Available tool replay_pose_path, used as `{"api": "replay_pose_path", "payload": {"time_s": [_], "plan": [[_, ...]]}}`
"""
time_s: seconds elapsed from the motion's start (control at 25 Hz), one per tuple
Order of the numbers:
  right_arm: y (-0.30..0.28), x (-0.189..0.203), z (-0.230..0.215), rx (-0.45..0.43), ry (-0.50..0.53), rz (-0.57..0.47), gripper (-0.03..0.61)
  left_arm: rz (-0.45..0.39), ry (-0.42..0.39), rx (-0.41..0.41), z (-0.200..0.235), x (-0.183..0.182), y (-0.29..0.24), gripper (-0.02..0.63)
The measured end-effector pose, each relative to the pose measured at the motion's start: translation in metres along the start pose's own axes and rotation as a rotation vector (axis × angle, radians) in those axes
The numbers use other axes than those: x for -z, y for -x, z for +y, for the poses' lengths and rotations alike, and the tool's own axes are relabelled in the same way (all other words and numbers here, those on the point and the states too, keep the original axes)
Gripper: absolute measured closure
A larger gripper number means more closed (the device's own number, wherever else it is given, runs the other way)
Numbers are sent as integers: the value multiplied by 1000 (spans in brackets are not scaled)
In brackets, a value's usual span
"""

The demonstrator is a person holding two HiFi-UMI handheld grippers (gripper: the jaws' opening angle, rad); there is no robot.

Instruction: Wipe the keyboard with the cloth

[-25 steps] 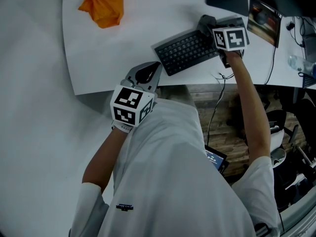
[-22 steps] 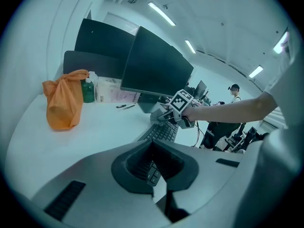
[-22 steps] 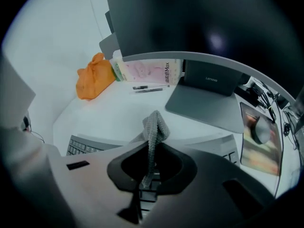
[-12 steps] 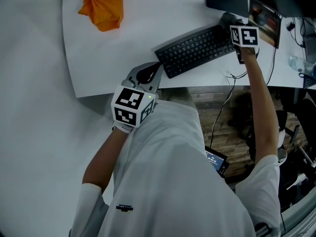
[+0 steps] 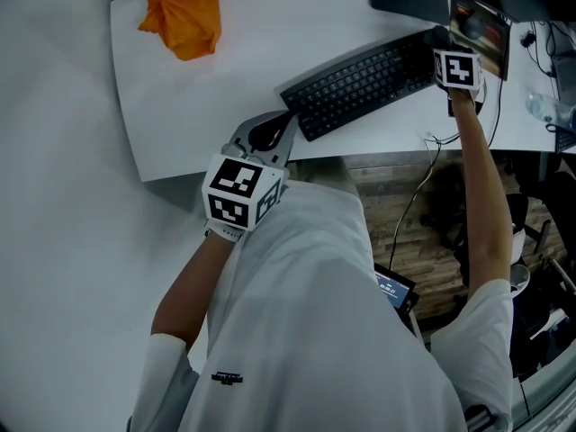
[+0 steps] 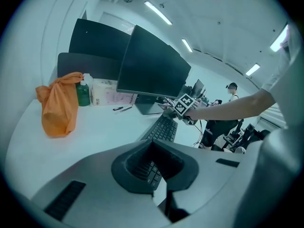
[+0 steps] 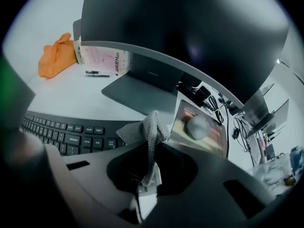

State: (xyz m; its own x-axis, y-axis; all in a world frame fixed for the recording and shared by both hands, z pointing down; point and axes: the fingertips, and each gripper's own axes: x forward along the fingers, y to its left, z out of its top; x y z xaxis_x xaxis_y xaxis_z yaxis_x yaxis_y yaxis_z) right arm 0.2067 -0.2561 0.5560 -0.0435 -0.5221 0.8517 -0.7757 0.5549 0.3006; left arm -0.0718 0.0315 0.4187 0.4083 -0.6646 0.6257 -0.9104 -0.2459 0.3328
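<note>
Across the white desk (image 5: 234,70), the black keyboard (image 5: 364,77) now lies uncovered, the right gripper (image 5: 441,43), clenched on the grey cloth (image 7: 145,129), having slid to its upper-right end, while the left gripper (image 5: 263,136) stays closed and empty at centre.

Head view light: dim, grey-blue cast; desk (image 5: 225,88) is brightest, from 10 to 2 o'clock; floor (image 5: 423,232) at 4 o'clock is dark.
Head view sharpness: crisp throughout, no glare.
Left gripper view light: cool cyan; ceiling strips (image 6: 159,13) glare from 12 to 2 o'clock; monitors (image 6: 152,65) are flat dark shapes.
Left gripper view distortion: fisheye, black corners; desk edge bows at 8 o'clock.
Left gripper view focus: foreground at 6 o'clock is soft; far room is sharper.
Right gripper view light: screen (image 7: 190,32) darkens 12 o'clock; desk is pale at 10 o'clock.
Right gripper view blur: dark-and-green smear at 9 o'clock; cloth (image 7: 145,132) at centre is sharp; keyboard (image 7: 66,134) keys are clear at 8 o'clock.
Right gripper view distortion: fisheye, black ring.
</note>
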Motion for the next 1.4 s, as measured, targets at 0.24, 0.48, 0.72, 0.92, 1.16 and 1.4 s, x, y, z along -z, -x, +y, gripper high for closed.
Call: {"api": "replay_pose_path", "payload": {"time_s": [0.24,0.48,0.72,0.92,1.16,1.4], "plan": [[20,45,35,-59,-15,73,552,0,-29,48,-11,-2,-6,595],[44,55,95,-165,14,43,552,-20,-55,83,-27,-9,-9,595],[68,57,153,-283,11,8,552,-51,-56,89,-34,-18,-10,595],[94,58,216,-399,77,-14,552,-83,-42,82,-36,-24,-8,595],[129,59,290,-585,106,-40,552,-103,-59,85,-37,-31,-1,595],[179,28,291,-615,63,-177,552,-182,-45,90,-32,-51,20,595]]}}
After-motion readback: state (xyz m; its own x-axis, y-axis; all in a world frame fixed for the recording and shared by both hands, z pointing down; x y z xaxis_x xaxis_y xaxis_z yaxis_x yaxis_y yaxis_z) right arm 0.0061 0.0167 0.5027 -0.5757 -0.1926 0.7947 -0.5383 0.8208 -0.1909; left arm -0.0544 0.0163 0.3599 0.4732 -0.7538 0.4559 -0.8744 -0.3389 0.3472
